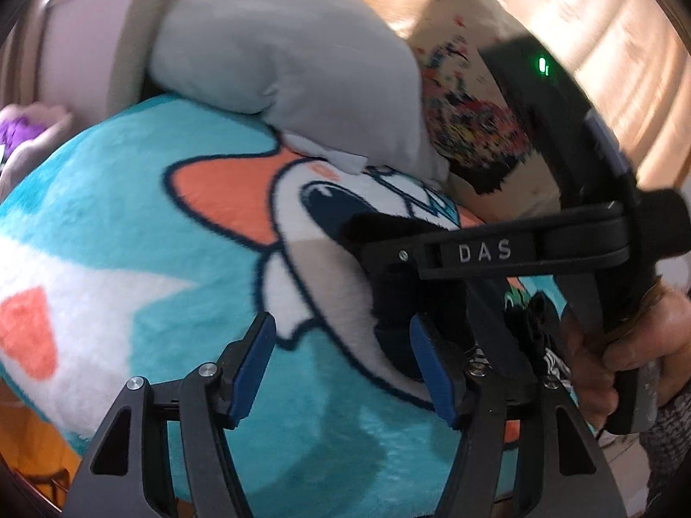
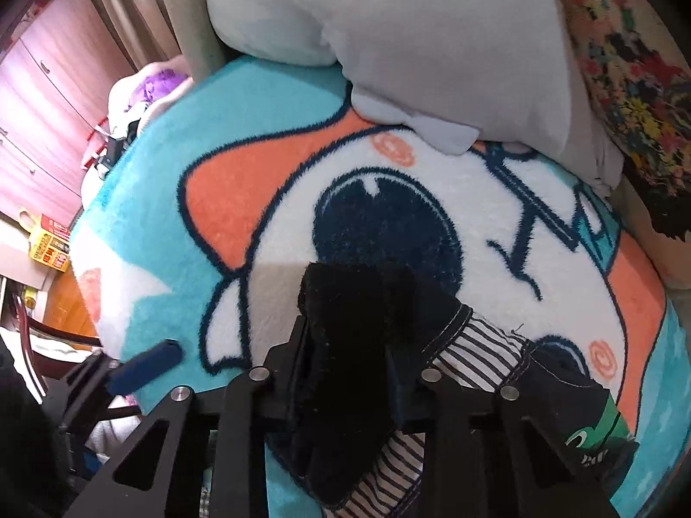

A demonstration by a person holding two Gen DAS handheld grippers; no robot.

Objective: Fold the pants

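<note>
Pants (image 2: 358,345): dark fabric w/ striped lining showing, bunched up and clamped in the right gripper (image 2: 345,371), lifted just above the blanket (image 2: 242,99) near its front-right part; rest of the garment trails down toward the front edge, a green print on it at lower right. Left gripper (image 1: 341,367) has its blue pads (image 1: 255,367) spread wide, nothing between them, hovering over the blanket just left of the right gripper.

Doing it well, IMO: left should take a 2nd point on the same hem or waistband, not a random bunch, so the cloth hangs flat btwn both grips before laying it down. Keep tension even; the plush pile will likely drag the fabric.

Surface: teal fleece blanket w/ cartoon print, over a bed or sofa – can't tell which. Grey pillow (image 1: 293,56) and a patterned cushion (image 1: 470,99) sit along its far edge. Beyond the left edge: pink cabinets (image 2: 47,99), a yellow box (image 2: 49,244).
</note>
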